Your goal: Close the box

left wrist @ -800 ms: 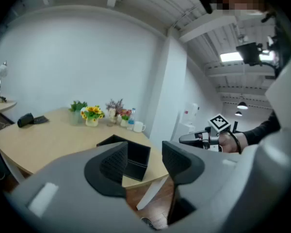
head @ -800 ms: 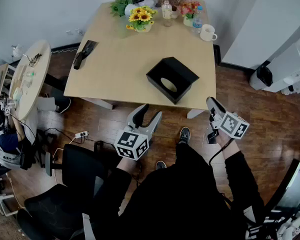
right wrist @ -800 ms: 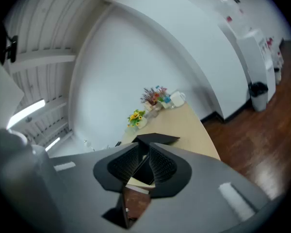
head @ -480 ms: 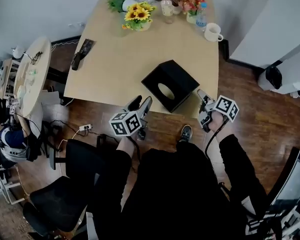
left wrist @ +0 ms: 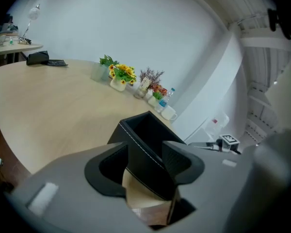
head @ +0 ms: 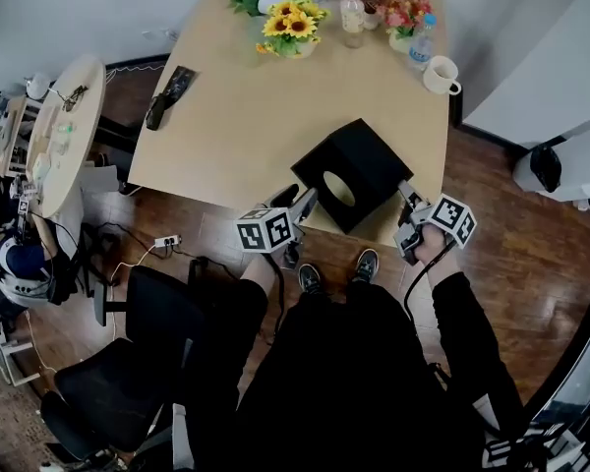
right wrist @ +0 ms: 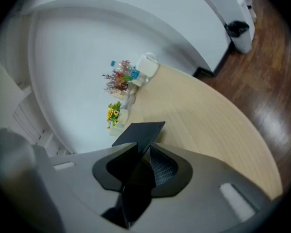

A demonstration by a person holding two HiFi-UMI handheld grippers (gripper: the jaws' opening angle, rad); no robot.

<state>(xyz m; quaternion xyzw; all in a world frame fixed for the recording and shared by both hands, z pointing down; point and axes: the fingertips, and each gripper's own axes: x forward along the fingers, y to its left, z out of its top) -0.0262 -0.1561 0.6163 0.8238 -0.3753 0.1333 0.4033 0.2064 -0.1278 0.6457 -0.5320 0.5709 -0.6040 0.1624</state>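
So the black stitched box with the oval cut-out [head: 359, 170] is being kept at the near edge of the pale wooden table [head: 236, 106], top open. It's being flanked from both near sides. One corner wall is being straddled by the left gripper [head: 297, 201], jaws wide and not pinching. A thin black panel [right wrist: 141, 130] of the box is being bracketed by the right gripper [head: 409, 205], jaws narrower but seemingly not clamped. Best guess: the box is being steadied on one side so that panel can be folded over.
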